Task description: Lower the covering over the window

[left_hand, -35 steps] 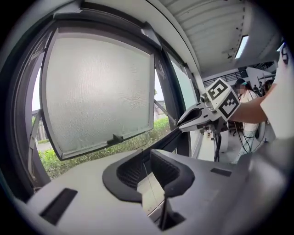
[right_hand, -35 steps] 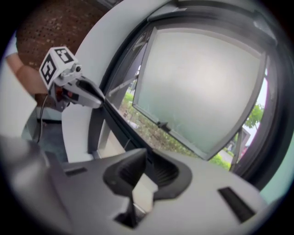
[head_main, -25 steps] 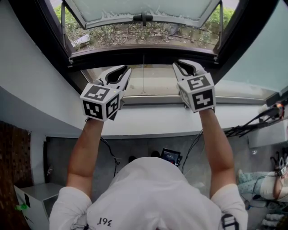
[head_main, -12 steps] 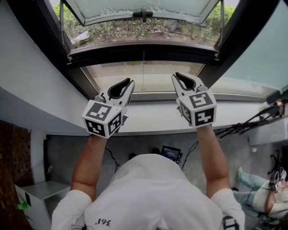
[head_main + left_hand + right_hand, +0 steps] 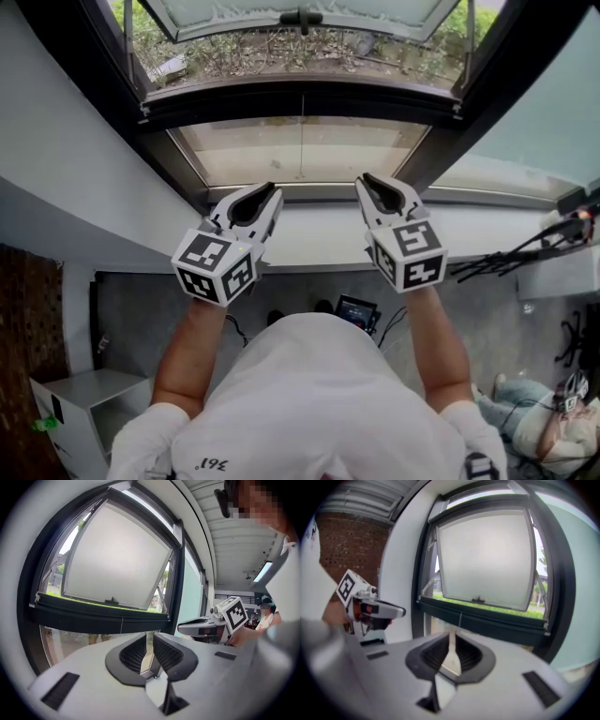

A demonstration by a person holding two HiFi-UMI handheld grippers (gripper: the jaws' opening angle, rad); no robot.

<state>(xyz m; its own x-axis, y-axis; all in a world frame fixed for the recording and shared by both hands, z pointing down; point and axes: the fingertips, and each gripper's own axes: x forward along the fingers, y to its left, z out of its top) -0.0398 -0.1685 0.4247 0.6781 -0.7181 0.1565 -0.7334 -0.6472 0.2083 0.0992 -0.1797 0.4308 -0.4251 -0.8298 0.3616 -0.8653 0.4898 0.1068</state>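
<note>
**Window** [image 5: 173,164]: dark-framed, set in the wall ahead.
**Upper sash** [image 5: 117,559]: frosted pane, swung outward, greenery showing beneath it.
**Lower pane** [image 5: 244,150]: fixed and see-through.
**Covering** [image 5: 300,101]: dark, gathered as a thick bar across the frame, just under the open sash and above the lower pane.
**White sill** [image 5: 314,234]: runs along the window's foot.
**Left gripper** [image 5: 270,194] and **right gripper** [image 5: 366,180]: side by side and apart, tips at the sill's window-side edge, below the covering and clear of it. Each pair of jaws stands nearly together with a slim slit between, gripping nothing.
**Pull cord** [image 5: 301,141]: thin, hangs from the covering's middle over the lower pane and ends above the gap between the grippers.
</note>
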